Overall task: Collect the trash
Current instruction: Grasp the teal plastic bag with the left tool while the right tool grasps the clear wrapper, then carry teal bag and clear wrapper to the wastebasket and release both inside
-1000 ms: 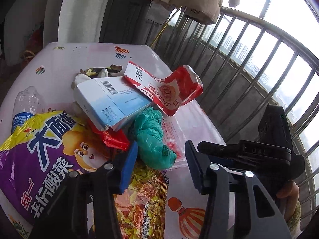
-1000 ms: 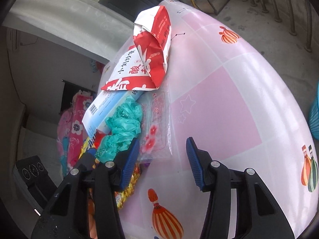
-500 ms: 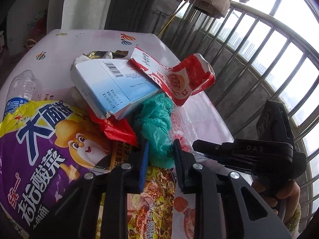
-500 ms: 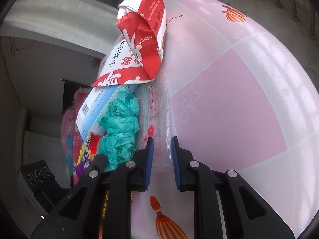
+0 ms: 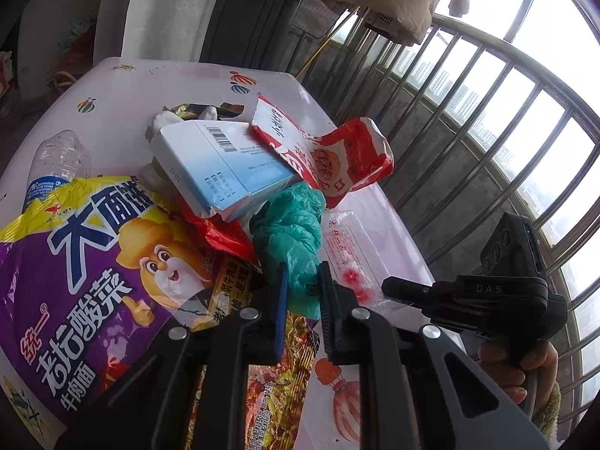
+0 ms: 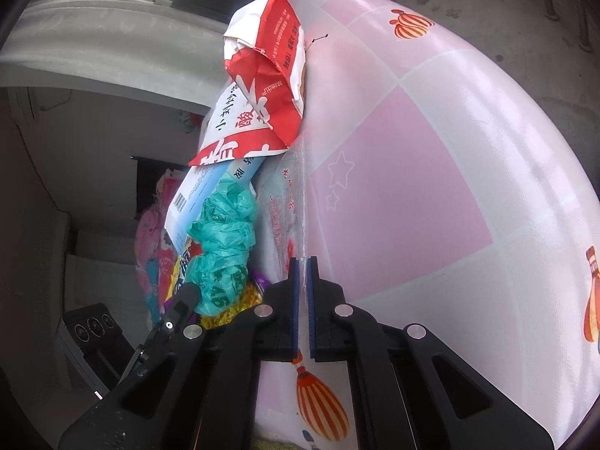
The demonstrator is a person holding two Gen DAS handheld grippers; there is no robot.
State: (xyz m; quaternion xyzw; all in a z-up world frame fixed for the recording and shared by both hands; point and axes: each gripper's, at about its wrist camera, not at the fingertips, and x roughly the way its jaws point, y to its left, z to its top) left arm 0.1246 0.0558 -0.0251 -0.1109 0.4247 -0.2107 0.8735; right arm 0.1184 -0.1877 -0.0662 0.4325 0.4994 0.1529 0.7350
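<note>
At 9 o'clock lies the purple noodle bag (image 5: 75, 270). The left gripper (image 5: 302, 288), wide apart a second ago, has clamped on the green plastic bag (image 5: 292, 232) mid-surface (image 5: 123, 120). At 3 o'clock, the right gripper (image 6: 303, 273) has pinched the clear wrapper (image 6: 285, 217). Both pieces seem ready for lifting.
</note>
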